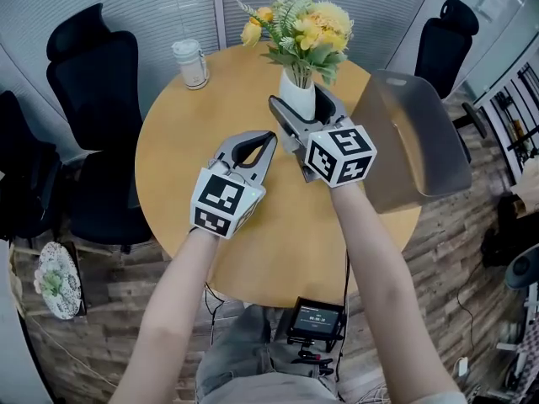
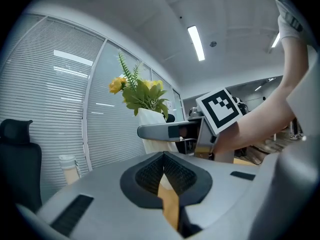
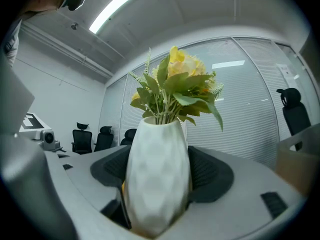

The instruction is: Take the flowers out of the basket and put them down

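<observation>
Yellow flowers point(image 1: 307, 28) with green leaves stand in a white faceted vase point(image 1: 296, 87) over the far side of the round wooden table point(image 1: 177, 167). My right gripper point(image 1: 300, 101) is shut on the vase's body, one pad on each side; the right gripper view shows the vase point(image 3: 157, 179) filling the jaws and the flowers point(image 3: 175, 86) above. The grey basket point(image 1: 396, 78) sits at the table's right edge, beside my right arm. My left gripper point(image 1: 268, 141) hovers left of the vase, shut with nothing in it. The left gripper view shows its pads point(image 2: 150, 171) meeting and the vase point(image 2: 150, 129) beyond.
A lidded glass jar point(image 1: 191, 63) stands at the table's far left. Black office chairs point(image 1: 93, 82) point(image 1: 442, 45) stand around the table. A small screen device point(image 1: 316, 320) hangs at the person's waist near the front edge.
</observation>
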### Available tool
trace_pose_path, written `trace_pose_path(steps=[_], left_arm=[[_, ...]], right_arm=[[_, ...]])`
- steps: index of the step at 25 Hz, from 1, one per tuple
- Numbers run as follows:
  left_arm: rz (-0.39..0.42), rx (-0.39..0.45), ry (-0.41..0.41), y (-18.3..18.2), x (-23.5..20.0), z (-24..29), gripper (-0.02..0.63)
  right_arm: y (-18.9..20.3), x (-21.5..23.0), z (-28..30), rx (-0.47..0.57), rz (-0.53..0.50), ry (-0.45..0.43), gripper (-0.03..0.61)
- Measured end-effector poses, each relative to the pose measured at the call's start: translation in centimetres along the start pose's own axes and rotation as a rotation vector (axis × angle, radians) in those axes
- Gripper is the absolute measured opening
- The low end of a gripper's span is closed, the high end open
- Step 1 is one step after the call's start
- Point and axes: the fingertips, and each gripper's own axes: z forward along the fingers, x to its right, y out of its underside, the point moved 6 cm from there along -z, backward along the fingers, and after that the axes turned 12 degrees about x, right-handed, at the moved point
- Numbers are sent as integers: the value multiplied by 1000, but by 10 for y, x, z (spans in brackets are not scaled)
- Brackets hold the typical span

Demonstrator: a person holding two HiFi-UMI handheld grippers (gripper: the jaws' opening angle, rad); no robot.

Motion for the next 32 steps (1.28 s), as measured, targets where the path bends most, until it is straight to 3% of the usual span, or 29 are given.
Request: trace_pose_path(steps=[7, 20, 32], left_arm=[[-61, 33, -30, 33, -2, -6, 5], [-64, 21, -48, 69, -5, 4, 5], [-78, 18, -80, 101, -4, -2, 5]], right_arm=[[31, 4, -7, 34, 18, 9, 362], [78, 4, -9, 60, -13, -5, 362], [119, 8, -20, 57, 18, 28, 362]])
